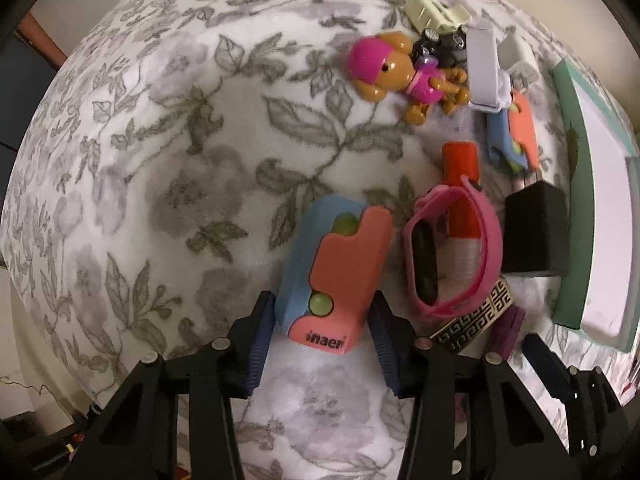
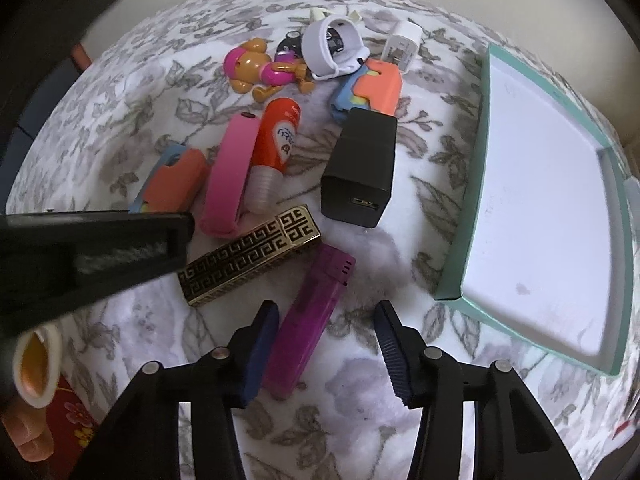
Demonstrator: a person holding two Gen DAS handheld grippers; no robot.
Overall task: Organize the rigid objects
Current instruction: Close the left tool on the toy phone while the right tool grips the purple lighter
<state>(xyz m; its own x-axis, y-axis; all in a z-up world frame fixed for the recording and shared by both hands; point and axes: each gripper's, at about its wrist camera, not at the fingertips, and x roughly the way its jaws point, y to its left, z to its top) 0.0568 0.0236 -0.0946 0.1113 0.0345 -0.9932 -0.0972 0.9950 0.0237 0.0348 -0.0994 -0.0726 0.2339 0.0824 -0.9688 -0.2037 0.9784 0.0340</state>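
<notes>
Small rigid objects lie on a floral blanket. My left gripper (image 1: 322,334) is open around a coral and blue toy case (image 1: 340,272), its jaws on either side with small gaps. The same case shows in the right wrist view (image 2: 172,184), partly behind my left gripper's arm. My right gripper (image 2: 328,344) is open, its jaws either side of a purple lighter (image 2: 308,320) that lies close to the left jaw. Beside these lie a gold patterned lighter (image 2: 248,256), a pink wristband (image 2: 228,176) and an orange tube (image 2: 276,144).
A teal tray with a white inside (image 2: 472,216) lies at the right. A black charger (image 2: 360,172), a second coral case (image 2: 372,88), a toy dog (image 2: 256,68), a white band (image 2: 332,48) and a white plug (image 2: 402,42) lie further back.
</notes>
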